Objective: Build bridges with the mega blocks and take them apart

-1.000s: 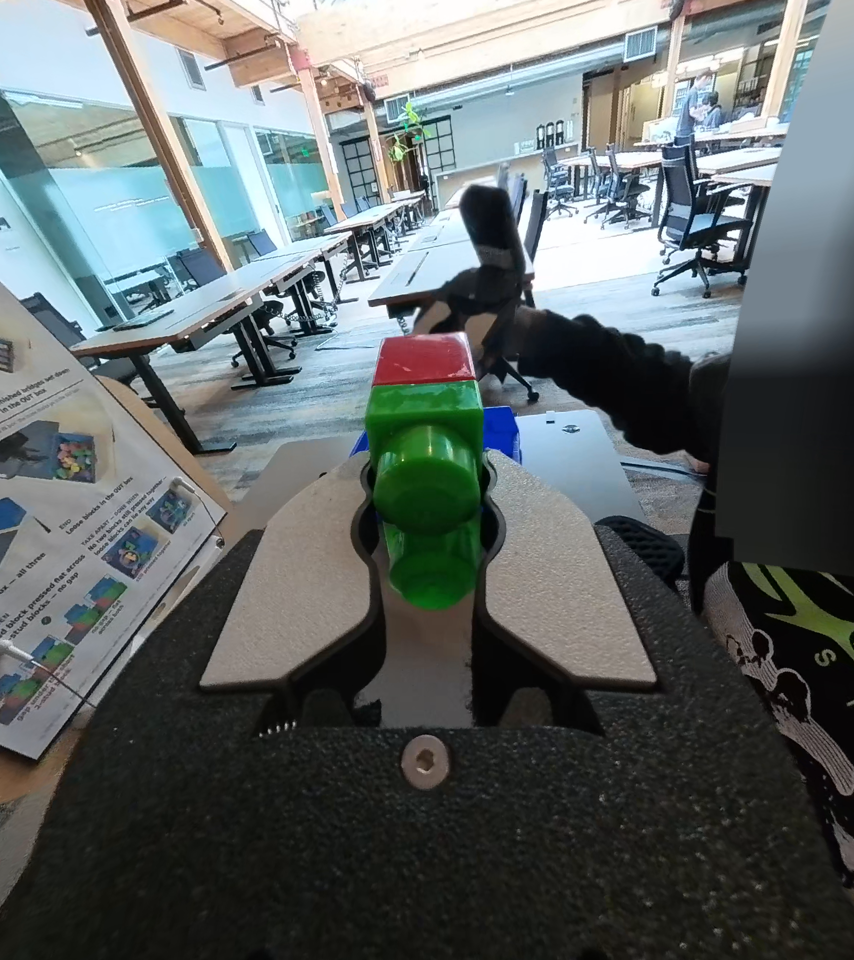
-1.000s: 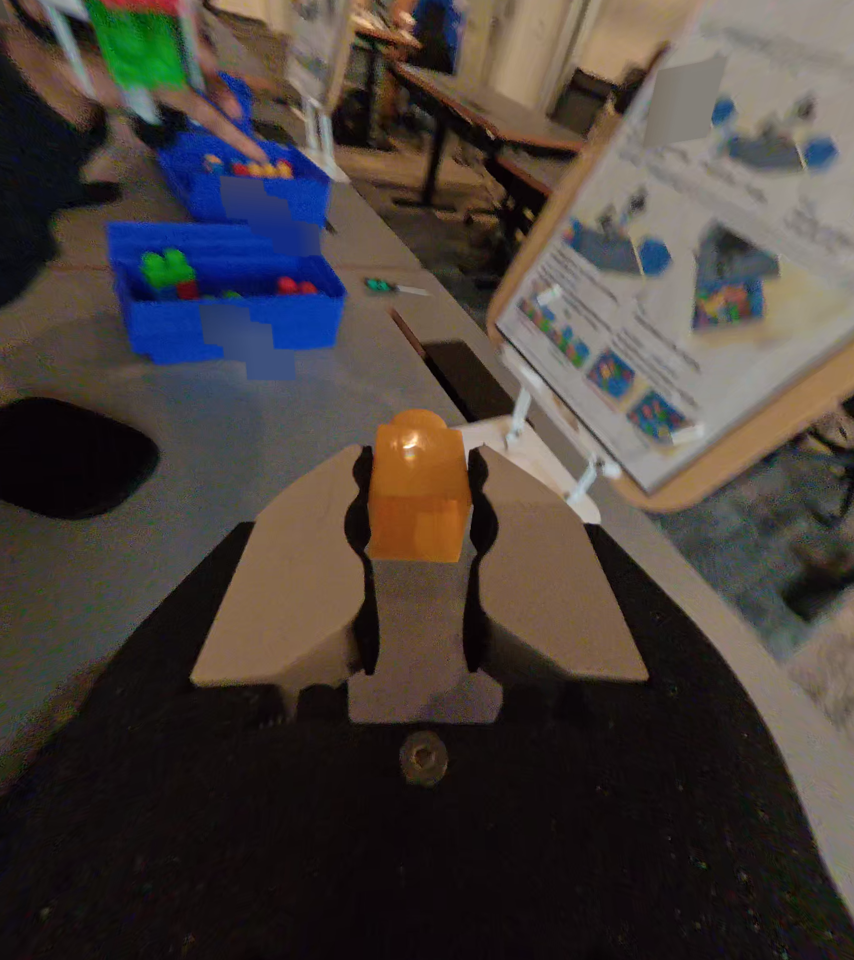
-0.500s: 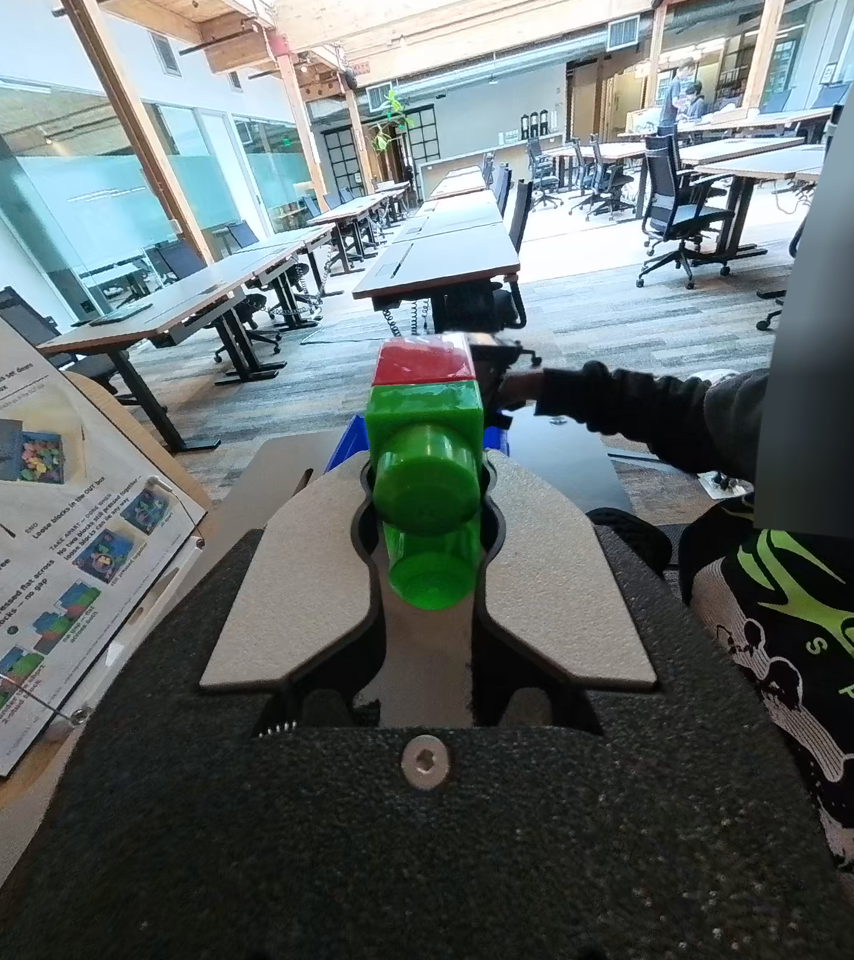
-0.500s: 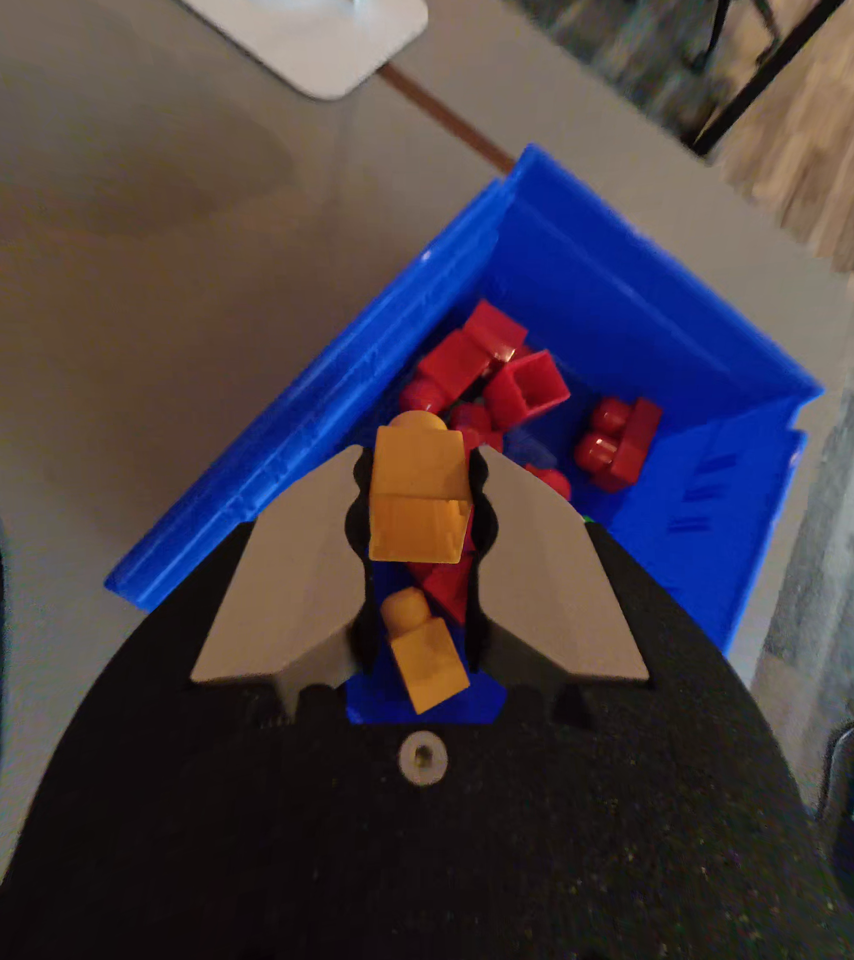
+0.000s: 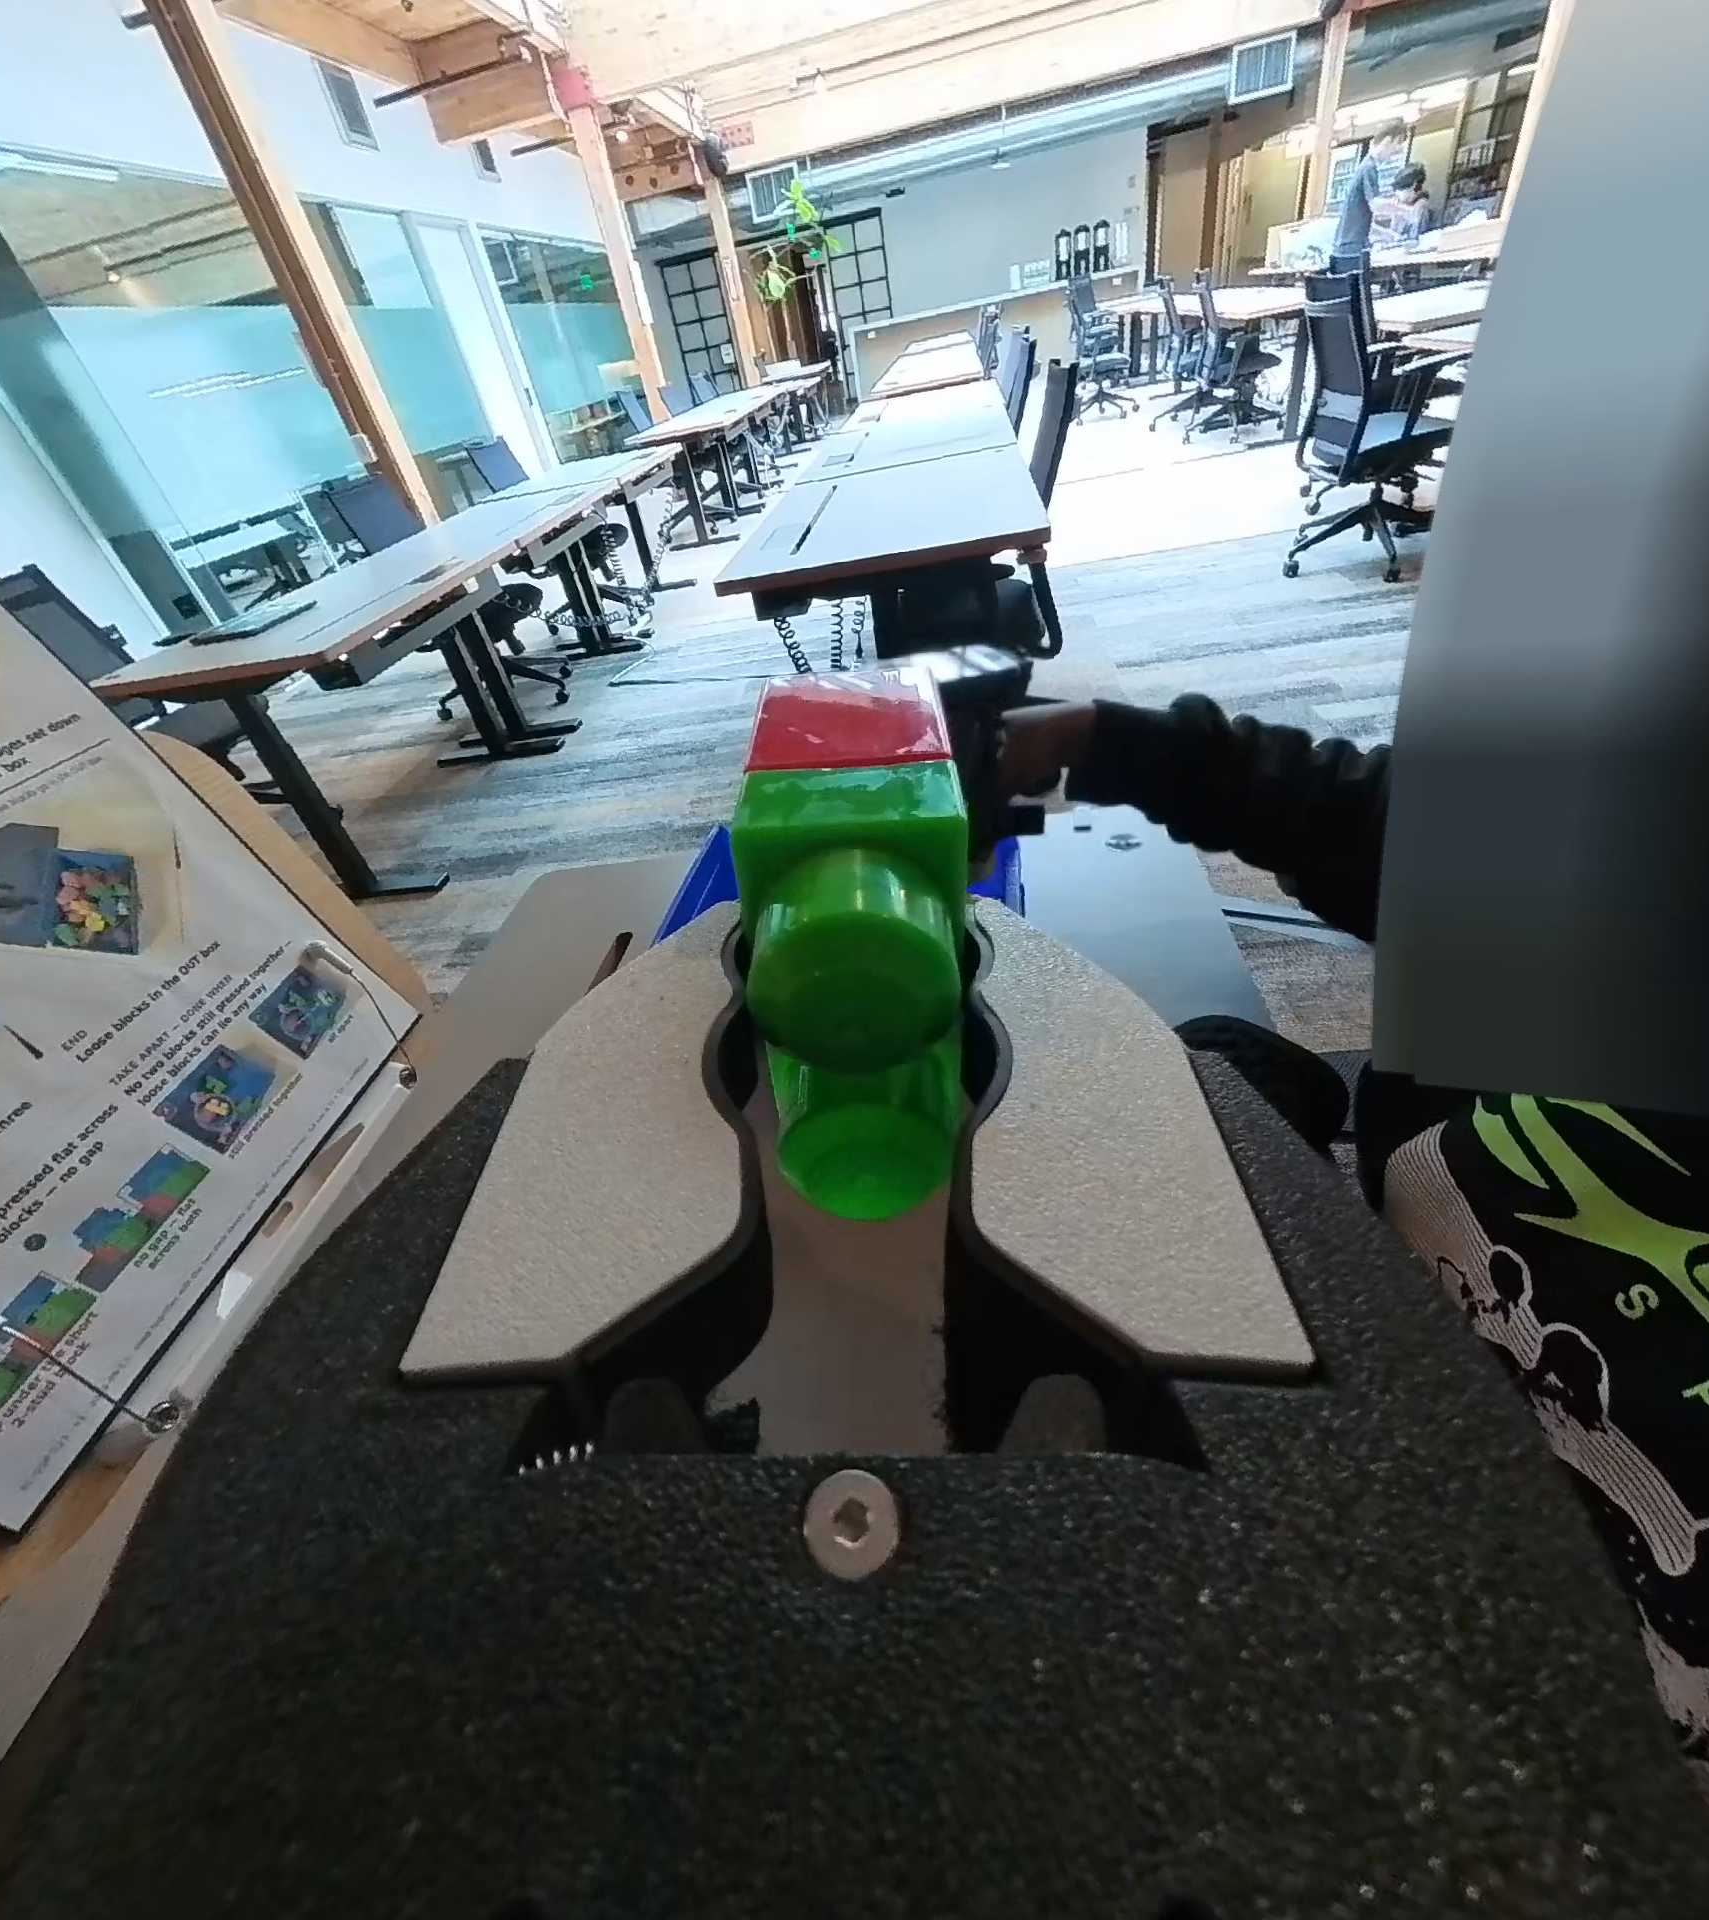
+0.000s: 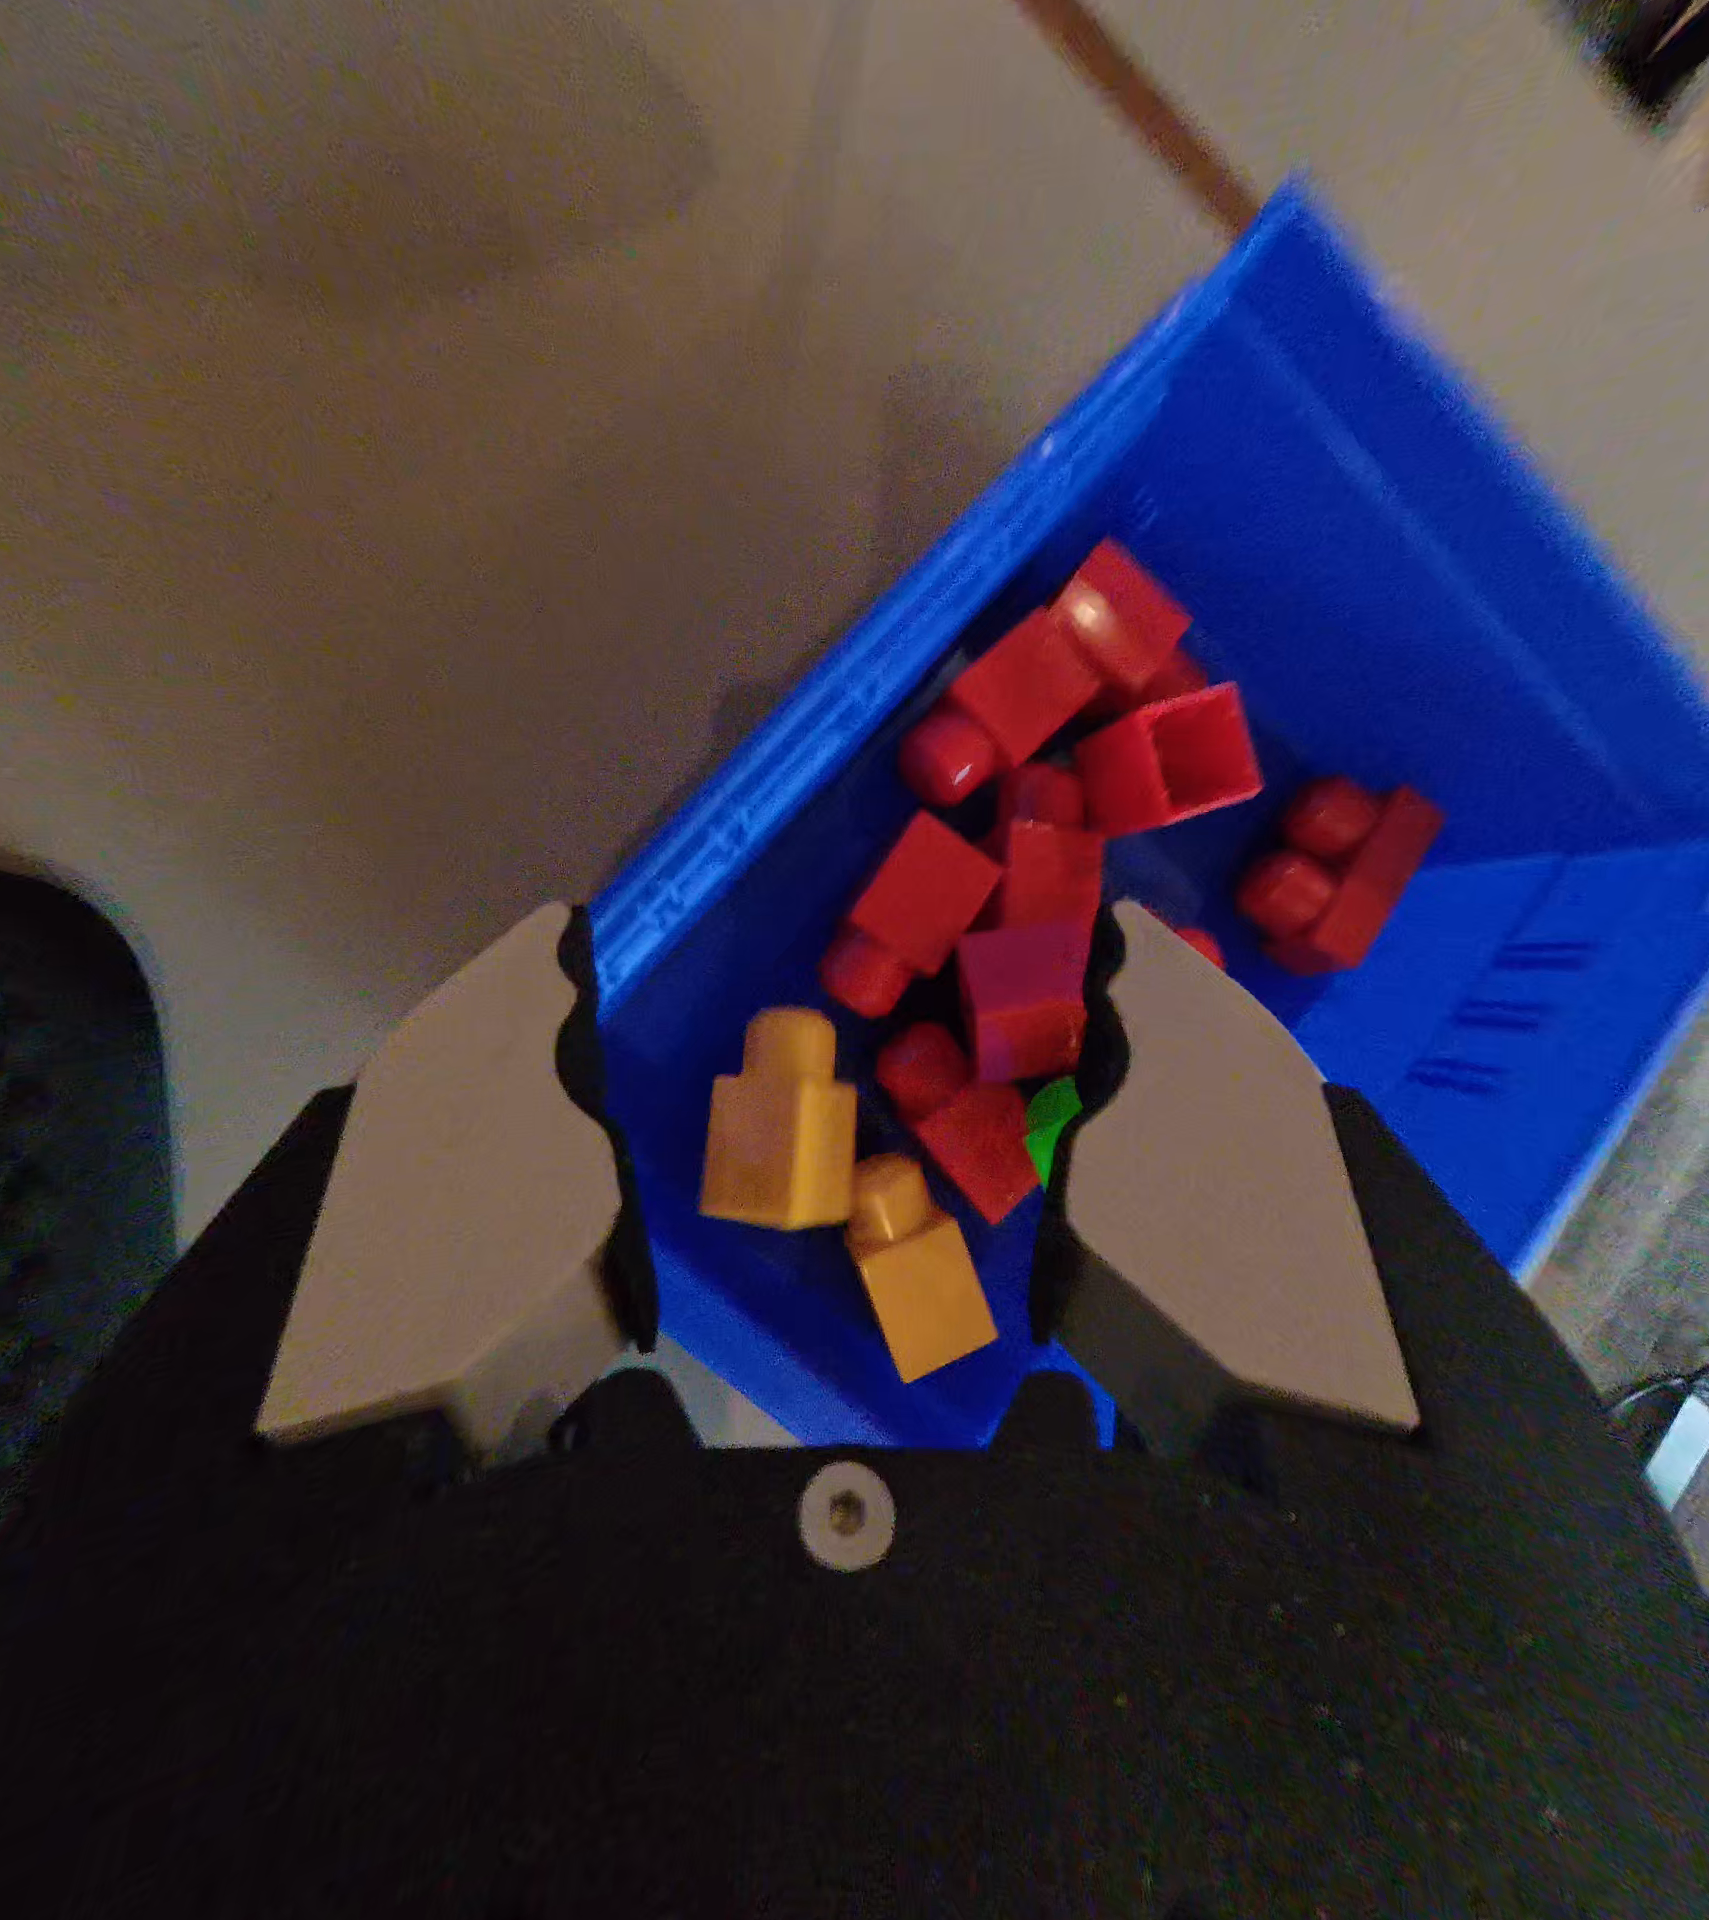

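**Take-apart: 1 orange block dropped in the bin, green/red pair in the left gripper**

Right gripper [image 6: 845, 1132]: fingers spread wide, nothing between them, poised directly above the blue bin [image 6: 1432, 582]. In the bin, near end: 2 orange blocks [image 6: 777, 1132], 1-stud each, lying touching each other. Past them, a loose heap of red blocks [image 6: 1026, 831], with a 2-stud red piece apart on the right. A sliver of green shows beside the right finger; cannot tell what piece it is. The bin stands on the grey table [image 6: 362, 468].

Left gripper [image 5: 855, 1039]: fingers pinched on a green block [image 5: 850, 935], 2 studs pointing back at the camera. A red block [image 5: 845, 722] sits pressed on its far end. The pair is held up in the air, well above the table. The instruction board [image 5: 102, 1039] stands to the left.

Judgement: the pair is the last joint to break.
- Bring the right gripper up to the red block and clamp it on its flat sides, not the studs.
- Keep the left grip firm and low on the green body.
- Tilt the red block off rather than pulling it straight; a straight pull may slip.
- Separate over the bin, so a dropped piece lands inside.
- Release each piece low to avoid bounce.
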